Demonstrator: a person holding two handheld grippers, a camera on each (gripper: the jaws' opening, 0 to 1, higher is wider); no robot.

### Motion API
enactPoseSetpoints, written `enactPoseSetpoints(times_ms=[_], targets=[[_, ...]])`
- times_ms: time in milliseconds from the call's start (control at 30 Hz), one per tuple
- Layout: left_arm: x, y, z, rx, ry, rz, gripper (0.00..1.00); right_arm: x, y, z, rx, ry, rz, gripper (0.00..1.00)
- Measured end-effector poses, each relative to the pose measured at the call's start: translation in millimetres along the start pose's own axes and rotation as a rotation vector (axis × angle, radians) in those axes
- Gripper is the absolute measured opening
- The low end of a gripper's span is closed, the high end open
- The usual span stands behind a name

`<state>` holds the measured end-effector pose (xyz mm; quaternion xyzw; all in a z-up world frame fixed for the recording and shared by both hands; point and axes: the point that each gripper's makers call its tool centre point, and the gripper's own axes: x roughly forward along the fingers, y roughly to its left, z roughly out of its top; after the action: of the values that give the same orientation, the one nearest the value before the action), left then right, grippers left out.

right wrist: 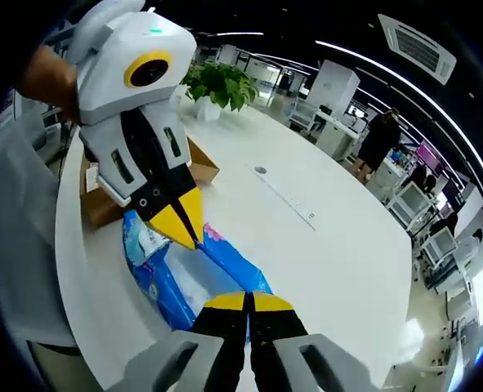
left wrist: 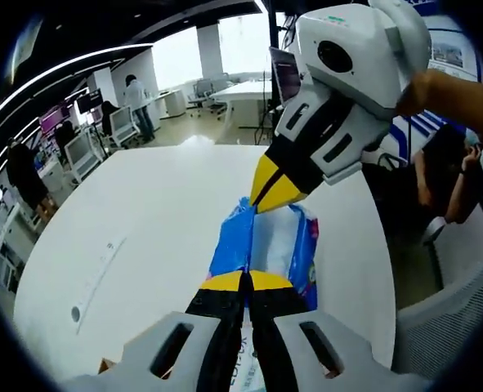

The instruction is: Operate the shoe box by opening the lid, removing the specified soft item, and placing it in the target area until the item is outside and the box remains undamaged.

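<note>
Blue crinkled plastic pack (left wrist: 266, 245), both grippers clamped

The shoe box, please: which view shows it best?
The right gripper view: the brown cardboard shoe box sits on the white table behind the left gripper. The left gripper view catches just a brown corner at its bottom edge.

A potted green plant (right wrist: 219, 86) is seen on the white table (right wrist: 306, 245) ahead of the right gripper, and a standing person (right wrist: 377, 140) beyond the table's far edge.
</note>
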<state>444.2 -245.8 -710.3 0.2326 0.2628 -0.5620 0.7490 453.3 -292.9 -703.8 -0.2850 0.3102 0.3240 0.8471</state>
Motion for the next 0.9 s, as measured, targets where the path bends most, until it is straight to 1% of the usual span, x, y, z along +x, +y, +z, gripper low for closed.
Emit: enactPoseSetpoints(times_ms=[400,633,767,900], targets=[[31,-4.2,5.8,-0.025,-0.002,-0.043,0.00,5,-18,-26.8,0.010,0.039,0.001,0.00],[50,-4.9,1.8,-0.039,0.009,-0.061,0.00,12,-20,-40.3,0.016,0.066,0.007,0.00],[59,-4.0,-1.0,-0.065,0.012,-0.070,0.00,17,-21,-49.7,0.018,0.081,0.015,0.00],[70,-7.3,-6.1,-0.073,0.022,-0.086,0.00,23,-21,-58.4,0.024,0.096,0.027,0.00]])
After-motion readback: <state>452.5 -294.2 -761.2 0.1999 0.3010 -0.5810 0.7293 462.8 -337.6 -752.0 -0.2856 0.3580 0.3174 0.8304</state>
